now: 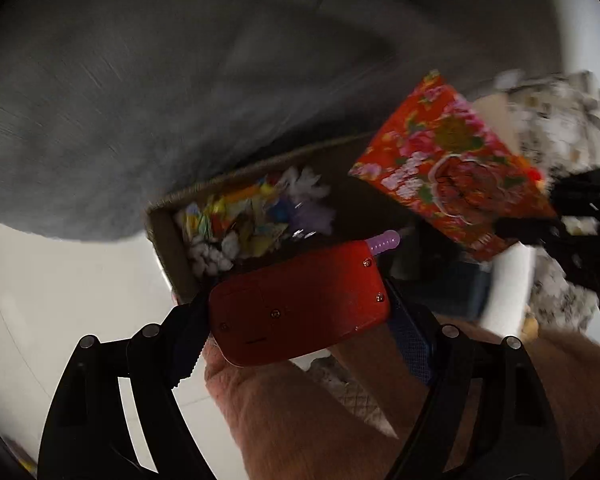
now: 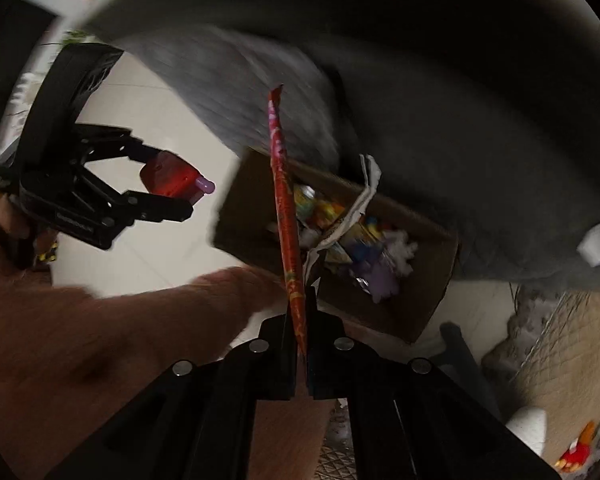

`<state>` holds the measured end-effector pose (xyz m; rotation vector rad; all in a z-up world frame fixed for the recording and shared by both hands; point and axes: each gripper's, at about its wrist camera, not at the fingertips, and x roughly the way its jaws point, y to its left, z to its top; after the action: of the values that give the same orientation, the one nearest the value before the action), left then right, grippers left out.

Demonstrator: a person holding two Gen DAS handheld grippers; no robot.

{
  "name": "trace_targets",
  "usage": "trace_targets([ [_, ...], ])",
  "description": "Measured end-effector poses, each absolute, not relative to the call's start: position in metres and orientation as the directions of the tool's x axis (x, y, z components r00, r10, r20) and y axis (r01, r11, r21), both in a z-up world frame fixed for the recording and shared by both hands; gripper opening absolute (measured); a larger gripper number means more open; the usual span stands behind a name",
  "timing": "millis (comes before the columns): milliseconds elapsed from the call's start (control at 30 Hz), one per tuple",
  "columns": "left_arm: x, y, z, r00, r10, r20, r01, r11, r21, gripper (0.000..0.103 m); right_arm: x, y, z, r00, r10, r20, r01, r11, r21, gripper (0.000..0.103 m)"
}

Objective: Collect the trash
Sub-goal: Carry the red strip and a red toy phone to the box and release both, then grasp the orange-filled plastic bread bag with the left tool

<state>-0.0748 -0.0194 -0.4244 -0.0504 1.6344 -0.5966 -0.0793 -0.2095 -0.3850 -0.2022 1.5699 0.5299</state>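
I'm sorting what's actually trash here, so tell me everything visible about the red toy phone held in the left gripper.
The red plastic toy phone shows its back: a rounded slab with small screws, a hatch outline and a stubby purple antenna at its far end. It looks intact. The left gripper clamps it across its width, one pad on each long edge, holding it in the air near the open cardboard box of colourful scraps.

A home room: pale tiled floor (image 2: 148, 256), grey upholstery (image 1: 100, 100), cardboard box (image 2: 428, 300) of scraps.
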Motion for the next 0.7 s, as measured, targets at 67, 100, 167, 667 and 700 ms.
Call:
trace_targets([
  [67,-0.071,-0.032,-0.476,-0.216,-0.283,-0.935,0.279,0.899,-0.337,0.078,-0.075,-0.216,-0.425,-0.084,0.137,-0.987,-0.405,0.9,0.16,0.011],
  [100,-0.068,-0.037,-0.507,-0.271,-0.217,-0.938,0.249,0.925,-0.286,0.078,-0.07,-0.218,-0.442,-0.088,0.117,-0.989,-0.386,0.911,0.143,0.036],
  [167,-0.073,-0.041,-0.545,-0.364,-0.138,-0.921,0.236,0.943,-0.235,0.08,-0.063,-0.224,-0.483,-0.137,0.05,-0.989,-0.347,0.933,0.095,0.072],
  [667,-0.076,-0.041,-0.461,-0.217,-0.204,-0.955,0.251,0.933,-0.257,0.083,-0.073,-0.241,-0.42,-0.113,0.118,-0.987,-0.332,0.931,0.149,0.068],
  [700,-0.077,-0.038,-0.437,-0.189,-0.228,-0.955,0.266,0.924,-0.273,0.083,-0.075,-0.24,-0.409,-0.102,0.127,-0.987,-0.336,0.929,0.154,0.068],
])
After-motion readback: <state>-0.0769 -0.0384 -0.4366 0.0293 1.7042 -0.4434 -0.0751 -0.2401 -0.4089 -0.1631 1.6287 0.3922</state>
